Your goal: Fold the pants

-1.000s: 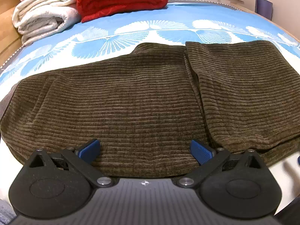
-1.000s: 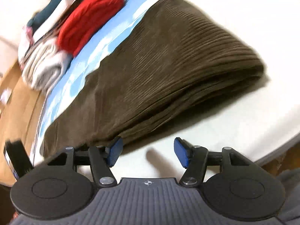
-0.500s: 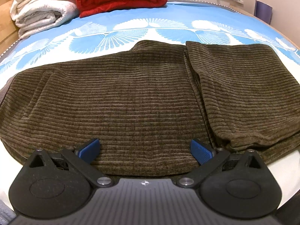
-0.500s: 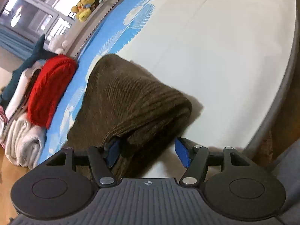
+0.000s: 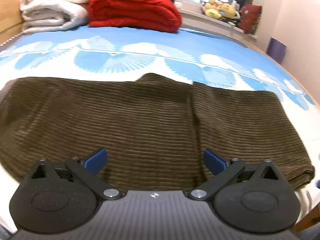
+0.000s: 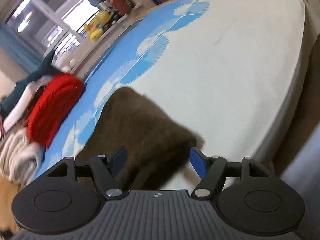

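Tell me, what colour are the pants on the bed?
Dark olive-brown pants with ribbed corduroy stripes, clearest in the left wrist view.

No words, numbers or brand names can be read in either view. A small round emblem, perhaps a logo, sits on the left gripper body and on the right gripper body.

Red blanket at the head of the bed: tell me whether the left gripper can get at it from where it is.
Probably not without moving forward. The left gripper, jaws open, hovers over the brown pants; the red blanket lies far beyond a blue bedsheet. Nothing blocks the way.
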### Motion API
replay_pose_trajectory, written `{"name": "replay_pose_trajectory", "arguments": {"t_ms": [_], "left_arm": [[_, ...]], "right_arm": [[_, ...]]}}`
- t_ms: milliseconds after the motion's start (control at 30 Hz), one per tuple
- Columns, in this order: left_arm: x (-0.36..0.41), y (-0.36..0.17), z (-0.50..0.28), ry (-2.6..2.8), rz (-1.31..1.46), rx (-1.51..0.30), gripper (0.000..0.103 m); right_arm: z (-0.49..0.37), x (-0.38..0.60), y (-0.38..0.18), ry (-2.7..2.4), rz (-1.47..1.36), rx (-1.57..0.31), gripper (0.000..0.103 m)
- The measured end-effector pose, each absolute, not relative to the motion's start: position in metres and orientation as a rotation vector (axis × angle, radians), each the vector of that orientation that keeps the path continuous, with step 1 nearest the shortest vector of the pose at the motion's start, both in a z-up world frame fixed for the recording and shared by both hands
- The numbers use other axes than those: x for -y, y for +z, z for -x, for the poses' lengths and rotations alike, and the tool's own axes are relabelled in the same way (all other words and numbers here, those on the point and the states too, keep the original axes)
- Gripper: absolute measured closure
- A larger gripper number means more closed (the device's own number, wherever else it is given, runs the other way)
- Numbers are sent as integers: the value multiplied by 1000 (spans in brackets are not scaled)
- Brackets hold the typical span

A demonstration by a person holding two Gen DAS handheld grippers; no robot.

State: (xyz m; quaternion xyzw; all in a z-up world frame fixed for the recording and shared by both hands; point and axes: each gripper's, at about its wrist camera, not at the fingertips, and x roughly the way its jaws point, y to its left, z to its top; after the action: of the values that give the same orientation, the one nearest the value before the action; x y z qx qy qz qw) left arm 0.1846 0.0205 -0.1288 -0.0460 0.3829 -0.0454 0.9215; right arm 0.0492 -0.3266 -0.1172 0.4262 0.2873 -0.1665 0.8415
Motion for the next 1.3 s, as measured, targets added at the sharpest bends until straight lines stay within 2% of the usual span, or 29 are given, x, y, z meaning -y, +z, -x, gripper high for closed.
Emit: {"name": "replay_pose_trajectory", "arguments": {"t_ms": [100,167,300,400,433,500,567,633,733,833,967,1100,1167,1300], "left_arm": [[5,-143,-190,-142,-23,-818,0],[15,-153,-185,-122,-104,-781,0],[16,-150,-179,-131,-143,-750,0],[1,-140,-180,-122,-79,-773,0],[-7,-135,-180,-120,-50,-779,0],[-28,-123,-178,-93,10,-784,0],[-53,-107,-179,-52,72,-783,0],[-80,-93,-181,6,118,-780,0],[-119,-74,-186,67,176,-777,0],[-149,-59,-190,92,120,-779,0],[-181,-58,-186,138,89,-752,0],[-208,-77,-190,172,233,-798,0],[-216,-83,-195,201,259,-826,0],[-224,-75,-199,204,302,-786,0]], "right_arm": [[-75,332,-136,-405,-901,-644,31],[-93,325,-154,-444,-830,-752,33],[-93,287,-147,-427,-513,-742,32],[-96,299,-148,-397,-635,-747,31],[-98,309,-152,-374,-745,-751,29],[-96,325,-160,-344,-899,-709,19],[-95,324,-164,-327,-983,-672,5],[-96,324,-165,-323,-1015,-644,0],[-104,314,-167,-372,-978,-608,0],[-102,308,-169,-414,-986,-565,0],[-82,320,-167,-470,-1117,-551,12],[-72,336,-163,-602,-1079,-517,12],[-79,343,-168,-566,-1089,-524,2],[-101,342,-176,-448,-1017,-536,2]]}}
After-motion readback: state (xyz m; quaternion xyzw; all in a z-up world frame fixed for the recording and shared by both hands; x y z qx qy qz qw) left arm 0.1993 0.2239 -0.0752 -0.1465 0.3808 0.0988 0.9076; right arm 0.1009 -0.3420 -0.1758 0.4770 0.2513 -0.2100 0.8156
